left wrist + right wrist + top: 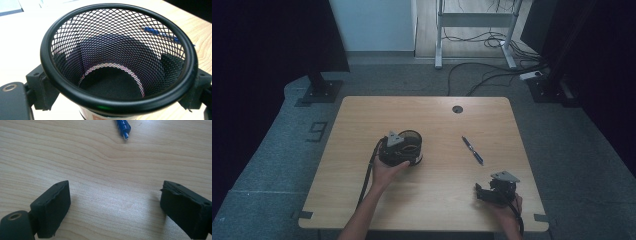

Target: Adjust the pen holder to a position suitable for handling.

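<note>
Black wire mesh forms the pen cup (117, 57), which is gripped by the left claw (404, 147) on its two outer sides; the cup is empty and is found a little to the 9 o'clock side of the middle of the worktop (362, 195). A blue pen (472, 150) is laid flat on the wood, at about 3 o'clock from the cup and well apart from it. The right claw (115, 205) is held wide, with nothing between its pads, low over the wood near the 5 o'clock corner; the pen tip is seen at 12 o'clock in the right gripper view.

Some risks can be judged. The thin, round pen may be rolled away if it is touched by only one pad. The light cup may be tipped or deformed if it is squeezed unevenly. The pen may also be dropped beside the rim if the cup is not brought close enough.
</note>
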Demonstrator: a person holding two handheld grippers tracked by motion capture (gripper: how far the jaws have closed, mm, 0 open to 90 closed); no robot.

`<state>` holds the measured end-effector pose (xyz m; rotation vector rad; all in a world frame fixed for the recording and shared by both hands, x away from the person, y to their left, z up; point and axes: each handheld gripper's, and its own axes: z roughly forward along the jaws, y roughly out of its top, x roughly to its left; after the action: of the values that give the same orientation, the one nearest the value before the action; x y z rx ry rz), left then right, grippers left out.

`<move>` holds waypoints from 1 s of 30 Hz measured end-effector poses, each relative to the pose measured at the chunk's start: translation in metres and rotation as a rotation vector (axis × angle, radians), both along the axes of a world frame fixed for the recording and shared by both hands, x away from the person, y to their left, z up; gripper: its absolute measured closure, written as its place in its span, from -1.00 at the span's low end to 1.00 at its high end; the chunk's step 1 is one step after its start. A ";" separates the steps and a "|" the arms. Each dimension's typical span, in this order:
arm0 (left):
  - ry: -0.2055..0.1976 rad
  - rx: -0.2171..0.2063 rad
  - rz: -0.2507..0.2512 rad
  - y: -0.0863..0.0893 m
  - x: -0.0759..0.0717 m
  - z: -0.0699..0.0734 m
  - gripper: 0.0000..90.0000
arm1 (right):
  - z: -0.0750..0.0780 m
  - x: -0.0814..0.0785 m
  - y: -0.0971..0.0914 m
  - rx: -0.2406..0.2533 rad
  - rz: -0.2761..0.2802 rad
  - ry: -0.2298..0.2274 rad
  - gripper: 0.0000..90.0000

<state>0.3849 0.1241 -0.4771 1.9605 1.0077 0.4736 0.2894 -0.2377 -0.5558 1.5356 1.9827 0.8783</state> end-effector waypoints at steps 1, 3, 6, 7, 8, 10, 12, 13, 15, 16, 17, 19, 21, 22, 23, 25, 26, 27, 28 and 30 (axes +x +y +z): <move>0.002 0.008 -0.001 -0.003 0.002 -0.001 -0.78 | 0.000 0.000 0.000 0.000 0.000 0.000 -0.80; 0.007 0.015 -0.003 -0.007 0.005 -0.002 -0.78 | 0.000 0.000 0.000 0.001 -0.001 0.000 -0.80; 0.000 0.013 -0.001 -0.015 0.012 -0.002 -0.78 | 0.000 0.000 0.000 0.001 -0.001 0.000 -0.80; 0.004 0.008 -0.002 -0.016 0.013 -0.002 -0.78 | 0.000 0.000 0.000 0.001 -0.001 0.000 -0.80; 0.007 0.001 -0.002 -0.018 0.016 -0.003 -0.78 | 0.000 0.000 0.000 0.001 0.000 0.000 -0.80; -0.005 0.009 0.012 -0.023 0.020 -0.005 -0.78 | 0.000 0.000 0.000 -0.001 0.000 0.001 -0.80; -0.011 0.028 0.019 -0.031 0.025 -0.010 -0.78 | 0.000 0.000 0.000 0.000 0.000 0.000 -0.80; -0.011 0.028 0.019 -0.031 0.025 -0.010 -0.78 | 0.000 0.000 0.000 0.000 0.000 0.000 -0.80; -0.010 0.041 0.014 -0.036 0.028 -0.012 -0.78 | 0.000 0.000 0.000 -0.001 0.000 0.001 -0.80; -0.009 0.039 0.011 -0.039 0.030 -0.014 -0.78 | 0.000 0.000 0.000 0.001 0.000 0.000 -0.80; -0.007 0.041 0.006 -0.040 0.031 -0.016 -0.78 | 0.000 0.000 0.000 0.000 0.001 0.000 -0.80; 0.000 0.050 0.000 -0.045 0.033 -0.021 -0.78 | 0.000 0.000 0.000 -0.001 0.001 0.001 -0.80; 0.012 0.064 -0.004 -0.047 0.034 -0.026 -0.78 | 0.000 0.000 0.000 -0.001 0.001 0.000 -0.80; 0.019 0.070 -0.003 -0.049 0.035 -0.029 -0.78 | 0.000 0.000 0.000 -0.001 0.001 0.000 -0.80; 0.021 0.071 -0.003 -0.049 0.035 -0.031 -0.78 | 0.000 0.000 0.000 -0.001 0.001 0.000 -0.80; 0.023 0.069 -0.003 -0.051 0.035 -0.033 -0.78 | 0.000 0.000 0.000 0.000 0.000 0.001 -0.80; 0.022 0.067 -0.002 -0.052 0.035 -0.033 -0.78 | 0.000 0.000 0.000 -0.001 0.001 0.000 -0.80; 0.022 0.067 -0.002 -0.052 0.035 -0.033 -0.78 | 0.000 0.000 0.000 -0.001 0.001 0.000 -0.80; 0.021 0.067 0.000 -0.052 0.035 -0.033 -0.78 | 0.000 0.000 0.000 -0.001 0.001 0.000 -0.80; 0.021 0.066 0.002 -0.052 0.035 -0.033 -0.78 | 0.000 0.000 0.000 -0.001 0.001 0.000 -0.80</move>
<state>0.4200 0.0718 -0.5102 2.0266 1.0184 0.4941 0.2891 -0.2376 -0.5557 1.5344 1.9840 0.8775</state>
